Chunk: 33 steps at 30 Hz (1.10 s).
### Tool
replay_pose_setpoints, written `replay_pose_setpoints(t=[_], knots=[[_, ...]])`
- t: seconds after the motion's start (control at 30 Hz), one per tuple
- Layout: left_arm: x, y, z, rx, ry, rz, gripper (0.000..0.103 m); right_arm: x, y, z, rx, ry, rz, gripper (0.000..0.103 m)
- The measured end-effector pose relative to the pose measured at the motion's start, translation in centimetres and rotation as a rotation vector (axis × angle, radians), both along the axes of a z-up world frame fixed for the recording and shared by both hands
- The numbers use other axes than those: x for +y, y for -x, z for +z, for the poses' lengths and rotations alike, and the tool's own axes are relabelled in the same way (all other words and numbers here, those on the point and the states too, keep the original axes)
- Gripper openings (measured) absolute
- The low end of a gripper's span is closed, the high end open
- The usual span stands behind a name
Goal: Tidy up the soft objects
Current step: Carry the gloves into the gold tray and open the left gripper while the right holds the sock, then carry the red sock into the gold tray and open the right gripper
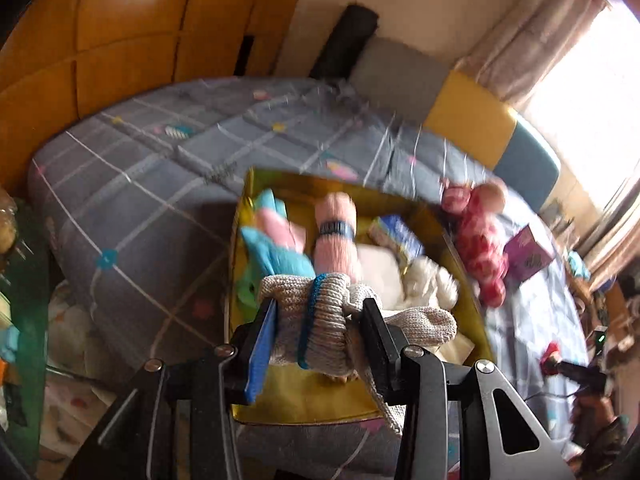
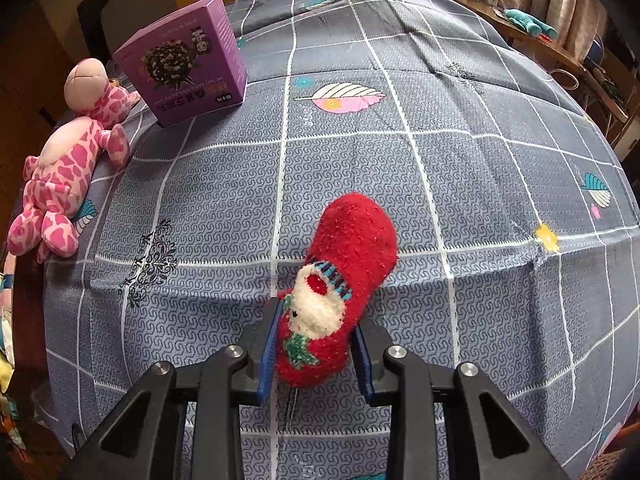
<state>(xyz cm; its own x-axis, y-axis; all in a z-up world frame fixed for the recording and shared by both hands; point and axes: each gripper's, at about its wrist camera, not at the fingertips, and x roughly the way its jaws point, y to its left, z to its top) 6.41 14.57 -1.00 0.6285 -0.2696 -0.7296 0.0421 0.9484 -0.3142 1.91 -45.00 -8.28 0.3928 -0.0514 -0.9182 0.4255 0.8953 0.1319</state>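
Note:
My left gripper [image 1: 320, 308] is shut on a beige knit bundle with a blue stripe [image 1: 320, 320], held over a yellow box [image 1: 239, 240] on the bed. Inside the box lie blue and pink socks [image 1: 276, 248], a pink roll with a dark band [image 1: 334, 232], a small packet [image 1: 396, 234] and a white plush [image 1: 428, 280]. My right gripper [image 2: 316, 320] points down at the bedspread, its pads pressing both sides of a red fuzzy sock with a white face [image 2: 344, 280]. The sock's toe rests on the cover.
A pink spotted plush [image 2: 60, 168] [image 1: 480, 240] lies beside a purple carton [image 2: 184, 64] [image 1: 528, 252] on the grey checked bedspread [image 2: 440, 120]. Wooden wardrobe doors [image 1: 120, 20] stand behind the bed. A cluttered desk [image 2: 560, 52] runs along the right, under a curtained window [image 1: 580, 60].

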Motion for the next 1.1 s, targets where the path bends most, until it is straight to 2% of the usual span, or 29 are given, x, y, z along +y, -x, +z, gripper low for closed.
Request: replay_pose_setpoints(t=[0.13,0.27,0.3,0.4,0.63,0.8,1.1], knots=[[-2.5,-1.4,-3.0,0.073,-0.099,-0.049,0.046,0.0,0.1,-0.1,0.001,0.006,0.004,0.031],[-3.4,-1.9,-4.7,0.119,-0.139,-0.054,0.061,-0.1,0.1,0.0,0.001,0.006,0.005,0.031],[-3.4,-1.7,-4.6,0.109,-0.158,-0.046,0.068,-0.1,0.0,0.0,0.001,0.007,0.005,0.031],[-3.1,-0.8,-3.7,0.045,-0.208,-0.020,0.075,0.0,-0.1,-0.1,0.003,0.010,0.008,0.031],[-3.4,0.2,-2.0,-0.042,-0.263,0.043,0.075,0.2,-0.1,-0.1,0.004,0.028,0.016,0.031],[-4.5,0.8,-0.6,-0.086,-0.266,0.054,0.084,0.7,-0.1,-0.1,0.008,0.055,0.029,0.031],[-6.1,1.7,0.6,-0.107,-0.280,0.035,0.088,1.2,-0.4,0.5,0.015,0.098,0.047,0.030]])
